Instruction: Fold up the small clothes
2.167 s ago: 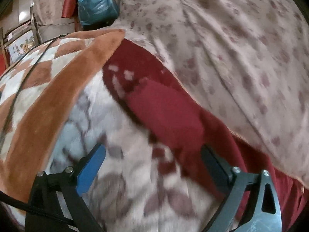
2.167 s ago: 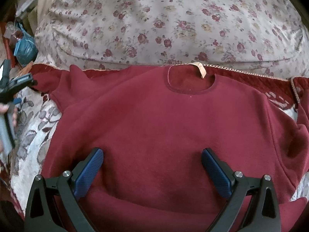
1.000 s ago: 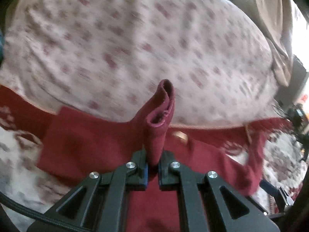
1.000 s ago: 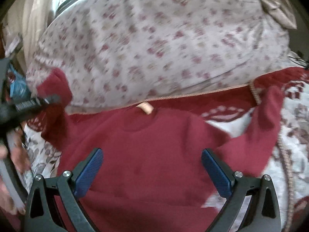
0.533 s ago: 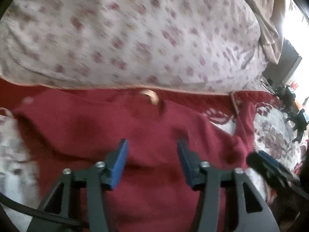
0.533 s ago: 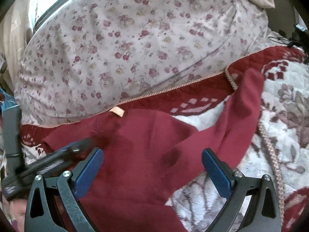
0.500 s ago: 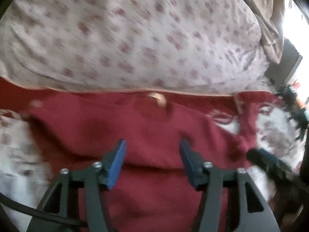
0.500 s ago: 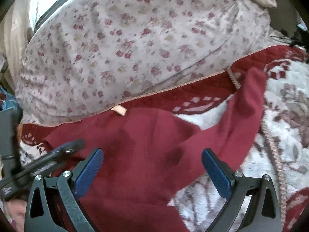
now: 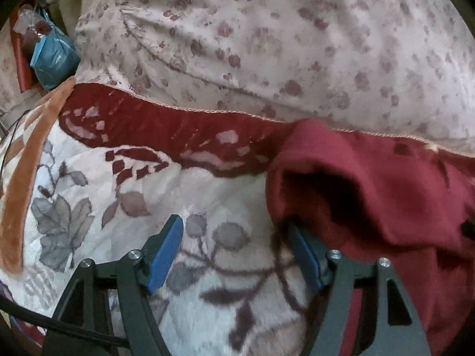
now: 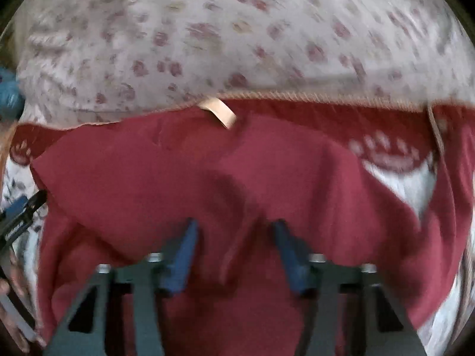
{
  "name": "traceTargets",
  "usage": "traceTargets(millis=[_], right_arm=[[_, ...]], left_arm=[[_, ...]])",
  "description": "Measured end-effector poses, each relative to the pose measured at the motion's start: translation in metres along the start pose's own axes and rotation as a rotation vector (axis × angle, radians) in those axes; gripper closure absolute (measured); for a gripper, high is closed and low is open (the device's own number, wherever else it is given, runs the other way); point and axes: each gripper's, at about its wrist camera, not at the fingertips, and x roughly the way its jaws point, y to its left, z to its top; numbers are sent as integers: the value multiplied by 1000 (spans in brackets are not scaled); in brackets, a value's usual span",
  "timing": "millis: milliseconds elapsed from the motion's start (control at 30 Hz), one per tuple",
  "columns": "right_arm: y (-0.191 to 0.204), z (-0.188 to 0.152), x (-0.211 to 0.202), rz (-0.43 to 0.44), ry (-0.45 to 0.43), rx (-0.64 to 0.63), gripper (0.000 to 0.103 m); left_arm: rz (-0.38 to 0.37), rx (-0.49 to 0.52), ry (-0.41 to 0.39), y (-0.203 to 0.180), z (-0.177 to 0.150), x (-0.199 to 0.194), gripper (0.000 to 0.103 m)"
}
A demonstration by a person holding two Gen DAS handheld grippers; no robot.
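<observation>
Left claw [image 9: 234, 255] now off the sleeve pinched a second ago, jaws spreading over bare blanket [image 9: 207, 296], nothing between them. Maroon sweater [image 9: 371, 195] just right of it, that sleeve laid inward. Right claw [image 10: 234, 252], wide a moment back, closing on a fabric ridge, not yet pinched. Beyond: sweater's tan label [image 10: 219, 112], then floral quilt [image 10: 237, 29] limiting forward room.
</observation>
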Motion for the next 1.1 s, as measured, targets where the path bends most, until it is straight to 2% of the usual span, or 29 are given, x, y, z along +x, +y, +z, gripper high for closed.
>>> traceTargets(millis=[67,200,267,333,400,500,567,600,667,733,800,867,933,1033,1100], right_arm=[[7,6,-3,-6,-17,-47,97],[3,11,-43,-44,-145,-101,98],[-12,15,-65,-76,-204,-77,98],[-28,21,-71,-136,-221,-51,98],[-50,23,-66,-193,-199,-1,98],[-72,21,-40,-257,-111,36,97],[-77,15,-31,-264,-68,60,91],[-77,12,-34,-245,-70,70,87],[-68,7,-47,-194,-105,68,61],[-49,9,-61,-145,-139,25,49],[-16,17,-66,-42,-153,-50,49],[18,24,-61,73,-126,-123,49],[45,28,-50,141,-101,-168,49],[89,33,-22,170,-76,-225,49],[100,35,-3,179,-50,-203,49]], left_arm=[[17,-4,3,-1,1,3,32],[23,-1,-9,0,2,-3,32],[24,-1,-12,1,0,-5,32],[-6,0,2,-1,-2,-5,32],[-22,17,12,-8,-5,-5,32],[1,67,10,-17,-8,-9,32],[-4,76,16,-14,-9,-14,32],[-17,66,18,-9,-10,-18,32],[-42,29,10,4,-9,-26,32],[-57,-15,-5,14,-7,-31,32],[-88,-83,-28,24,-2,-34,32],[-114,-132,-35,27,3,-32,30],[-131,-157,-31,25,8,-24,29],[-133,-133,7,14,11,-7,29],[-125,-115,24,8,11,1,29]])
